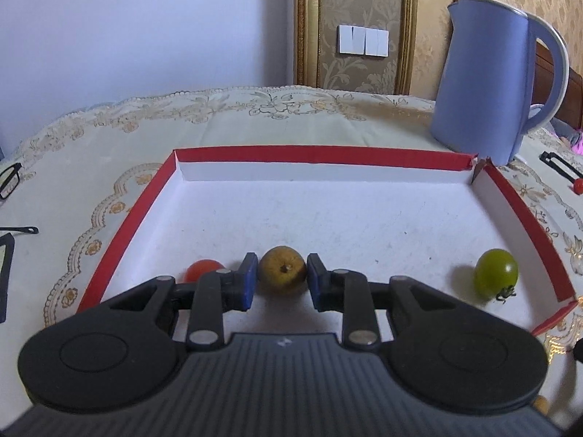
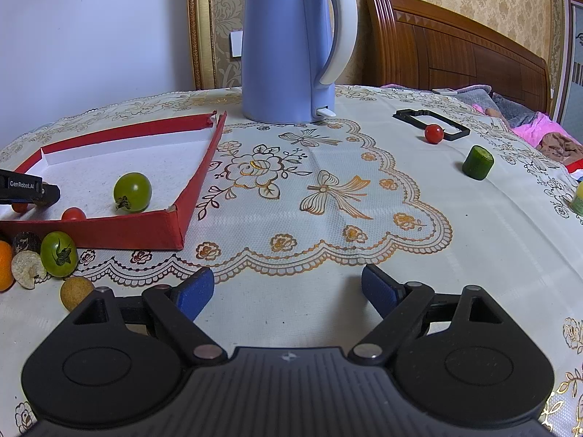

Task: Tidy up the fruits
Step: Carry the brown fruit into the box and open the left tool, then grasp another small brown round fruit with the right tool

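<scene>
While the left claw (image 1: 282,282) sits low inside the red-rimmed tray (image 1: 120,233), note the layout from left to right. A small red tomato (image 1: 204,269) lies just beside the left pad. The brown fruit (image 1: 282,267) rests on the tray floor between the two pads, with the jaws narrow and a pad close against each flank. Whether the pads press on it cannot be told. A green tomato (image 1: 496,273) lies well apart, near the tray's right wall.

Treat the brown fruit as light, round and likely to roll. Its skin looks matt and fairly firm, so expect reasonable friction. Take hold across the widest part, stem end facing you, using light pressure only.

Treat both tomatoes as smooth, thin-skinned and easily bruised. Grip across the middle, clear of the stalk.

Your right claw (image 2: 288,295) stands wide and empty over the bare worktop (image 2: 473,255), to the right of the tray.
</scene>
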`<state>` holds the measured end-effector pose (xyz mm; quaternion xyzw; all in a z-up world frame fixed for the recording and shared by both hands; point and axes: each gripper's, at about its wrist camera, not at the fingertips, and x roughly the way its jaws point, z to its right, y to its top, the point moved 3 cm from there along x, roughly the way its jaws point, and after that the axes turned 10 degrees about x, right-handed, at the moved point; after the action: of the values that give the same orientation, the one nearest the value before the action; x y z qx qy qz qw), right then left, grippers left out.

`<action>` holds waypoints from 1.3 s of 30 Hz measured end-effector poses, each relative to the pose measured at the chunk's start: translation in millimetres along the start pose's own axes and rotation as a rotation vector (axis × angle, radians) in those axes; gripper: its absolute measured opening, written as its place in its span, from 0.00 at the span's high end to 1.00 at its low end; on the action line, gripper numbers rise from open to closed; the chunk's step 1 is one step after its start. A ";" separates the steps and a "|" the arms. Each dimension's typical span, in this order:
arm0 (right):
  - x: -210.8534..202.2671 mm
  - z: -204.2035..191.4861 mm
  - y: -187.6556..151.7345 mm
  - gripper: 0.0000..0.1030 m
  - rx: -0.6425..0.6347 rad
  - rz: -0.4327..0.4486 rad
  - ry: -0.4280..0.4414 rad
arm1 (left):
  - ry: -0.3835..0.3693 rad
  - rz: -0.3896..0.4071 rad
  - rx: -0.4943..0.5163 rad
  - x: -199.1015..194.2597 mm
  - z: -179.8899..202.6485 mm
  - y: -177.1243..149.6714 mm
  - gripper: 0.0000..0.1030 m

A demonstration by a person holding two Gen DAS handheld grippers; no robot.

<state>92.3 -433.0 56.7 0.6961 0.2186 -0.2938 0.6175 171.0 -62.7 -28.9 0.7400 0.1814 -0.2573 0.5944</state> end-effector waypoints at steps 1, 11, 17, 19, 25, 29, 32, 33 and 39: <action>0.0 0.0 0.0 0.14 0.000 0.000 0.000 | 0.009 0.004 0.007 -0.7 1.1 -0.7 0.68; 0.2 -0.3 0.2 0.14 0.000 0.000 0.001 | 0.060 0.144 0.002 -66.7 -14.6 -14.1 0.36; 0.5 -0.4 0.3 0.13 0.000 -0.001 0.002 | 0.090 0.130 -0.009 -105.8 -39.1 -53.2 0.21; 0.5 -0.5 0.3 0.13 0.000 0.000 0.001 | 0.089 0.096 -0.032 -107.8 -53.8 -66.6 0.21; 0.5 -0.3 0.4 0.13 0.000 0.000 0.001 | 0.133 0.045 -0.140 -105.4 -90.9 -90.0 0.21; -0.9 -0.2 0.0 0.10 0.006 0.004 0.022 | 0.176 0.013 -0.216 -93.9 -108.8 -94.0 0.21; -12.3 -2.9 -3.5 0.10 0.015 0.045 0.074 | 0.223 -0.030 -0.237 -82.8 -116.7 -97.5 0.21; -18.1 -5.6 -5.3 0.10 0.013 0.059 0.106 | 0.227 -0.028 -0.248 -81.9 -118.5 -97.2 0.21; -52.4 -41.2 -16.8 0.10 -0.097 0.100 0.260 | 0.230 -0.033 -0.264 -77.5 -124.2 -96.2 0.15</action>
<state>48.5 -386.8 82.7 0.7078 0.2757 -0.1588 0.6307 74.1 82.9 -38.3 0.6771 0.2926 -0.1546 0.6572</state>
